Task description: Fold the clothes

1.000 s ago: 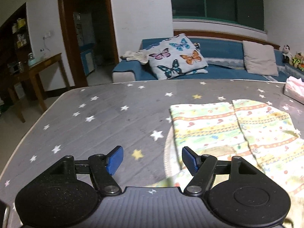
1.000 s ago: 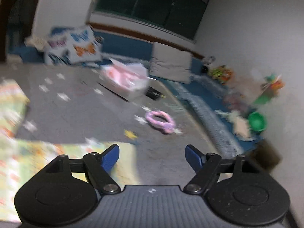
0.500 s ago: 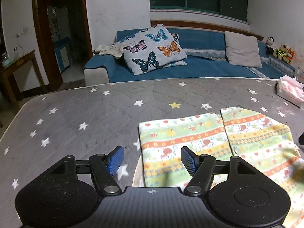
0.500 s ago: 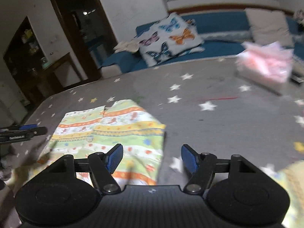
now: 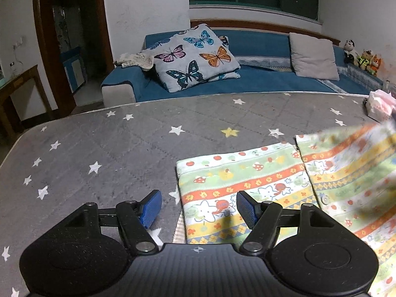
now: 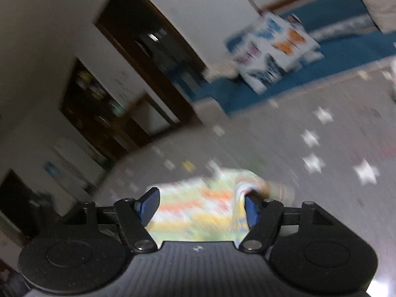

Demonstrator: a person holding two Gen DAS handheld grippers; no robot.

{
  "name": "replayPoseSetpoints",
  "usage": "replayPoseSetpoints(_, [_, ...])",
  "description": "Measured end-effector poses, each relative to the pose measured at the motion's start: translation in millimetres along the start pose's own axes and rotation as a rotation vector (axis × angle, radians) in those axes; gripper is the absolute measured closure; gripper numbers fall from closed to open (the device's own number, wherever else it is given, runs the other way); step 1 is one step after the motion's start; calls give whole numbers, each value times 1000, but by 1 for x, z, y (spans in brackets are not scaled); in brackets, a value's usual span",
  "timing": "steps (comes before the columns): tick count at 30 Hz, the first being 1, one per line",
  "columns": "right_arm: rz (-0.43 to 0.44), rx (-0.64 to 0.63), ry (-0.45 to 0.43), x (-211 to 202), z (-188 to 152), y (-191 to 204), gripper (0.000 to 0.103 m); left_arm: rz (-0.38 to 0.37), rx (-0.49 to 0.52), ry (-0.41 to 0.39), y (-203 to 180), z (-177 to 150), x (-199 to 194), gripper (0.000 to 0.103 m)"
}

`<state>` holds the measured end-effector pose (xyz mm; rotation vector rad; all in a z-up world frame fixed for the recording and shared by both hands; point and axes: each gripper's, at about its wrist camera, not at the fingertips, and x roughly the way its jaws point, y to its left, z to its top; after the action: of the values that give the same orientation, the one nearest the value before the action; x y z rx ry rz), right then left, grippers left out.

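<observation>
Change, left view: a second ago the patterned garment (image 5: 242,180) lay to the right of our left gripper (image 5: 199,208); now its left panel sits between and just beyond the fingers, so we have slid over it.
Change, right panel: it lay flat a second ago; now its far corner (image 5: 358,136) is raised and blurred, off the surface.
Change, right view: a second ago we faced a pink tissue box and a pink ring; now the picture is tilted and smeared, and the garment (image 6: 198,203) fills the gap ahead of our right gripper (image 6: 201,205).
Left fingers: wide apart, blue pads (image 5: 151,208) clear of the cloth, holding nothing.
Right fingers: opening; cloth lies between them and drapes at the right pad (image 6: 251,209). We cannot tell whether it presses there.
Garment: spread on the grey star-printed mattress (image 5: 123,148), towards its near right part.
Beyond: blue sofa (image 5: 259,79) with butterfly cushion (image 5: 195,57); tissue box (image 5: 380,105) at the mattress's right edge.
</observation>
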<state>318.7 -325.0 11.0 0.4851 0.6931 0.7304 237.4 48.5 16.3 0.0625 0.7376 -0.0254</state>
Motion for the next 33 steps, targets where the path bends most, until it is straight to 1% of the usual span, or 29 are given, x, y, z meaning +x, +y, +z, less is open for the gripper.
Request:
replayPoseSetpoints(1, [1, -8, -26, -4, 5, 3, 26, 1, -1, 1, 0, 0, 1, 33])
replayPoseSetpoints(3, [-27, -13, -58, -11, 11, 4, 26, 3, -4, 2, 1, 0, 2, 33])
replayPoseSetpoints(5, [-77, -16, -68, -17, 14, 2, 26, 2, -5, 3, 1, -1, 1, 33])
replayPoseSetpoints(7, [-139, -25, -65, -21, 16, -1, 26, 1, -4, 3, 2, -3, -1, 33])
replayPoseSetpoints(10, [-202, -40, -35, -25, 12, -1, 26, 0, -7, 2, 2, -5, -7, 33])
replayPoseSetpoints(13, [-251, -70, 12, -23, 2, 5, 26, -5, -10, -10, 2, -8, -19, 28])
replayPoseSetpoints(15, [-260, -113, 66, -20, -7, 18, 26, -6, -8, -21, 1, -11, -29, 25])
replayPoseSetpoints(17, [-267, -163, 118, -19, -19, 35, 26, -6, -2, -33, 0, -15, -40, 19])
replayPoseSetpoints(19, [-273, -217, 164, -18, -32, 51, 26, -8, 2, -39, -1, -21, -53, 14])
replayPoseSetpoints(22, [-276, -322, 251, -18, -59, 86, 26, -29, 39, -39, -9, -38, -71, 14])
replayPoseSetpoints(26, [-267, -441, 330, -13, -98, 122, 26, -42, 107, -47, -25, -63, -94, 12])
replayPoseSetpoints(28, [-264, -493, 354, -11, -116, 137, 26, -44, 148, -61, -34, -78, -107, 10])
replayPoseSetpoints(30, [-261, -551, 358, -11, -134, 149, 26, -38, 172, -75, -41, -94, -118, 9])
replayPoseSetpoints(33, [-246, -599, 361, -11, -157, 162, 26, -25, 176, -81, -47, -115, -133, 9])
